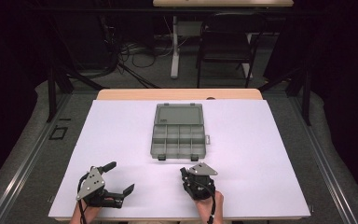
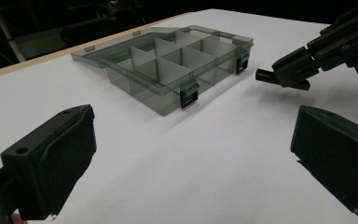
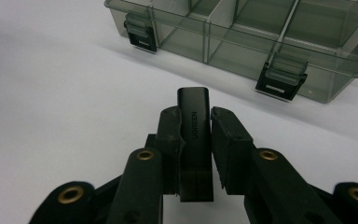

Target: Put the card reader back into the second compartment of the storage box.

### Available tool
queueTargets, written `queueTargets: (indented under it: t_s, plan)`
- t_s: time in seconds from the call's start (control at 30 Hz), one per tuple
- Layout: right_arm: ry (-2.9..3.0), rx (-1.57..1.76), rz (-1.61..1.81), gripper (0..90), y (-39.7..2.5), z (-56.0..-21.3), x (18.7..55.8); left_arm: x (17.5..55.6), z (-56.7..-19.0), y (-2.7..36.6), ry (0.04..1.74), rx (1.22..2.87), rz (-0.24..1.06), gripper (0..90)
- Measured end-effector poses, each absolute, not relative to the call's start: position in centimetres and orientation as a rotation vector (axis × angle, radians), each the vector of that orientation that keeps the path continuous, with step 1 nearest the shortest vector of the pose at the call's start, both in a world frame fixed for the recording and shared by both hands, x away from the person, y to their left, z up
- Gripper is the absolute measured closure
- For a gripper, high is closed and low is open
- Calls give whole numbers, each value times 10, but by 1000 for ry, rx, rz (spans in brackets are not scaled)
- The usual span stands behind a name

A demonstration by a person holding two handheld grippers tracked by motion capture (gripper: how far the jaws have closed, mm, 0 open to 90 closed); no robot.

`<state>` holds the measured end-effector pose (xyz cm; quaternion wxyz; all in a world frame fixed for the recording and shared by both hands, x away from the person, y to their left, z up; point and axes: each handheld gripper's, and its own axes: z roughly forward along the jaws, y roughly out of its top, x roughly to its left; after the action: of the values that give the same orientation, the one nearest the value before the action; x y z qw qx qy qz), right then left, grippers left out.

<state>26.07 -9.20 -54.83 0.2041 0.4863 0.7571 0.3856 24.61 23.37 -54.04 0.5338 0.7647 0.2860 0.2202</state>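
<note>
A clear grey compartment box (image 1: 178, 136) lies open in the middle of the white table, lid folded back, its divided cells looking empty (image 2: 168, 65) (image 3: 270, 37). Two black latches hang on its near wall. My right gripper (image 1: 185, 175) rests just in front of the box and is shut on a small black adapter (image 3: 194, 135) marked UGREEN, which pokes out past the fingertips toward the box. My left gripper (image 1: 120, 178) sits at the near left of the table with its jaws wide apart and nothing between them. The right gripper (image 2: 279, 77) with the adapter tip also appears in the left gripper view.
The white sheet (image 1: 242, 154) covers the table, with a wooden edge (image 1: 135, 94) at the far side. Beyond it stand a dark chair (image 1: 226, 44) and a white table leg (image 1: 174, 46) among cables on the floor.
</note>
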Motion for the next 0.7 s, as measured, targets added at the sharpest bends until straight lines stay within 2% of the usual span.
queueTargets:
  t_s: [0.7]
  plan:
    - [2154, 1281, 1109, 735, -110, -534, 266, 246, -540, 234, 685, 1824, 529, 3]
